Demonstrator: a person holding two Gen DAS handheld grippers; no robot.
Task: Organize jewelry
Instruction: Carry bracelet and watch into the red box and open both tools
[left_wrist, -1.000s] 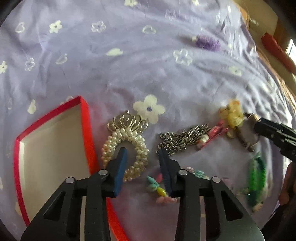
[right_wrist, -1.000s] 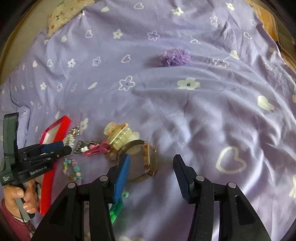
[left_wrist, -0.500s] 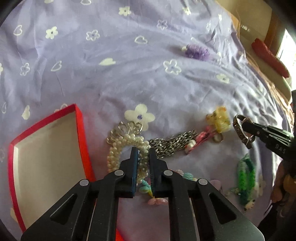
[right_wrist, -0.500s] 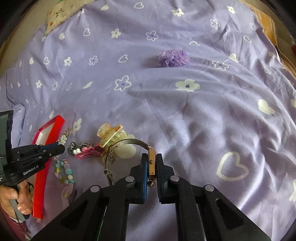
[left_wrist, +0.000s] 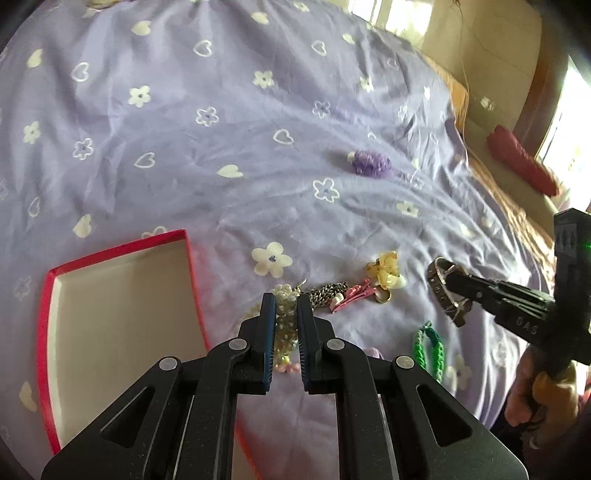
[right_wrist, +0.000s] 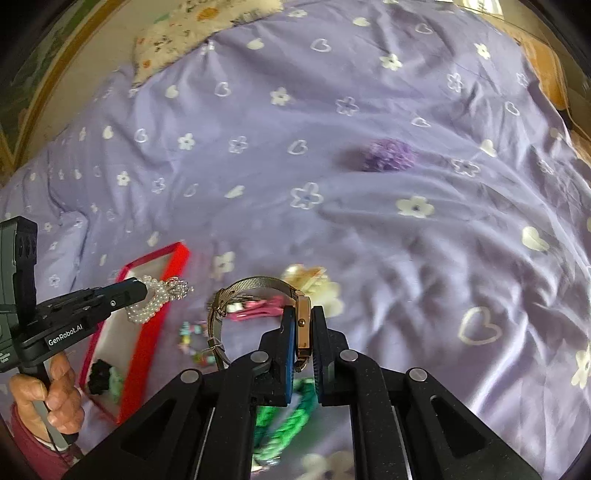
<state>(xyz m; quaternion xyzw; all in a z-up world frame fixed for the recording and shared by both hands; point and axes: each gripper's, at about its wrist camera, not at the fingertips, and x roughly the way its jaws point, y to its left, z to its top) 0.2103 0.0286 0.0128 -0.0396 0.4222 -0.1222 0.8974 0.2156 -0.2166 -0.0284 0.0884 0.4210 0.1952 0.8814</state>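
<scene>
Left wrist: left gripper (left_wrist: 286, 314) pinching pearls (left_wrist: 284, 321); right gripper (right_wrist: 303, 325) pinching watch (right_wrist: 258, 306). Box (left_wrist: 48, 295) nearly empty; chain (left_wrist: 327, 291), clips, green band (left_wrist: 428, 347) left.

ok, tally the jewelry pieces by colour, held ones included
White pearl bracelet, in left gripper: 1
Silver mesh-band watch, in right gripper: 1
Silver chain: 1
Pink hair clip: 1
Yellow claw clip: 1
Green braided band: 1
Purple fluffy scrunchie: 1
Pastel bead bracelet: 1
Total: 8
</scene>
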